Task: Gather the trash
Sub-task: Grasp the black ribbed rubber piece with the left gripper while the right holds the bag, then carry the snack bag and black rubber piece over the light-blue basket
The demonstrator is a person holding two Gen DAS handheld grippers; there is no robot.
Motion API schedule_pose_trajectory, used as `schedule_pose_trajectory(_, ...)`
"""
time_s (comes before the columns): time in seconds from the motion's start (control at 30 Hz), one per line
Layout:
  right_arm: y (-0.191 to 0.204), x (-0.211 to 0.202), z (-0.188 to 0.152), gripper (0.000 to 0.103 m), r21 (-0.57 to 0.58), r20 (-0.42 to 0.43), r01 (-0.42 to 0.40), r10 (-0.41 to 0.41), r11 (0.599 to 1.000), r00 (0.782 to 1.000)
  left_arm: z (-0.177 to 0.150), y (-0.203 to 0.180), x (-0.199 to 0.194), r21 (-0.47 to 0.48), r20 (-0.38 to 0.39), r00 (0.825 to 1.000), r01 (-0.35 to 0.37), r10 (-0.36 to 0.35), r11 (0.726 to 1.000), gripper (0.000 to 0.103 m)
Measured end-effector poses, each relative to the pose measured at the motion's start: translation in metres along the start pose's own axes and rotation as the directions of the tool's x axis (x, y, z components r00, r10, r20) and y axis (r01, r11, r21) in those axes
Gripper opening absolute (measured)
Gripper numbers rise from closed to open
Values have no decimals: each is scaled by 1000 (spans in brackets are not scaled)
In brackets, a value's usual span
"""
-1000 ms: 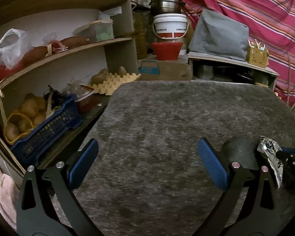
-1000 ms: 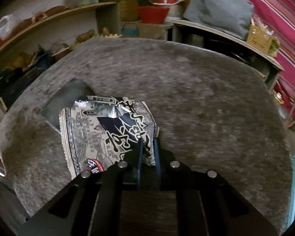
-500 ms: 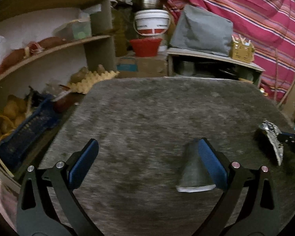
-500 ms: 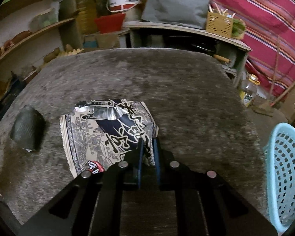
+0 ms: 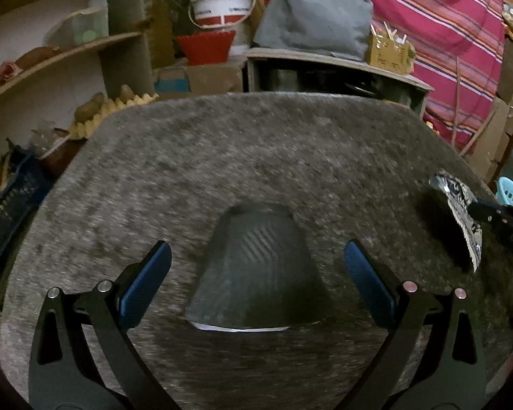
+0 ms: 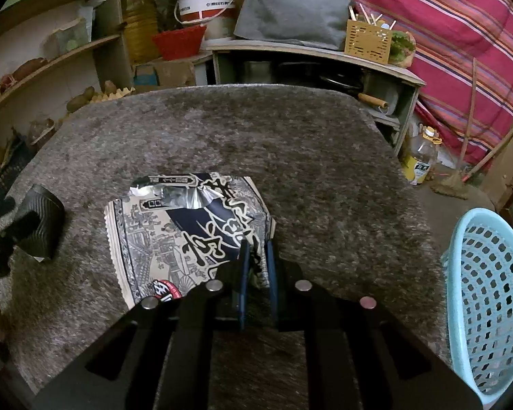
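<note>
Grey felt table (image 6: 307, 143): right gripper (image 6: 256, 256) pinches a printed snack wrapper (image 6: 188, 225).
Left gripper (image 5: 256, 266), blades spread wide, straddles a dark ribbed cup (image 5: 253, 273) lying on the table; blue basket (image 6: 489, 307) at 3 o'clock of the wrapper.

You can spot big brush-style characters on the wrapper (image 6: 188, 235), plus small print on the white bucket (image 6: 207, 0) and the bottle label (image 6: 420, 168), but none of it's legible.
</note>
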State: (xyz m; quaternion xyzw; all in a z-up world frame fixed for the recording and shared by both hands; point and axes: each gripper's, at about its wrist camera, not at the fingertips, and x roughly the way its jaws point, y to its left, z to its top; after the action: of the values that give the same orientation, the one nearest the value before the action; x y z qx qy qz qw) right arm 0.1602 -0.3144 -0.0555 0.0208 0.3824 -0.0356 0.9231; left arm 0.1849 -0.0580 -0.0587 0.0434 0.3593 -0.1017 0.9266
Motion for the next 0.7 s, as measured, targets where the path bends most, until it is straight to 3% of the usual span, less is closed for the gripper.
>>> schedule_pose_trajectory(0.1, -3, -3, 1, 11, 4, 7, -3, 3, 1000, 1000, -2, -4, 6, 2, -16, 1000, 18, -17, 1000, 97)
schedule_pose_trajectory(0.17, -5, -5, 1, 11, 8, 12, -4, 4, 1000, 1000, -3, -5, 8, 7, -18, 1000, 12, -12, 1000, 90)
schedule_pose_trajectory(0.3, -11, -9, 2, 11, 19, 20, -7, 7, 1000, 1000, -3, -7, 8, 13, -8, 1000, 0, 0, 1000, 85)
schedule_pose_trajectory(0.47, -17, -17, 2, 11, 30, 36, -8, 7, 1000, 999, 2, -9, 1, 55, 33, 999, -33, 31, 998, 61)
schedule_pose_trajectory(0.6, -24, -22, 3, 11, 34, 48, -5, 4, 999, 999, 6, 0, 4, 29, 22, 1000, 2, -2, 1000, 61)
schedule_pose_trajectory(0.7, -31, -25, 3, 11, 41, 52, -5, 3, 999, 999, 4, 4, 6, 11, 15, 1000, -7, 7, 1000, 76)
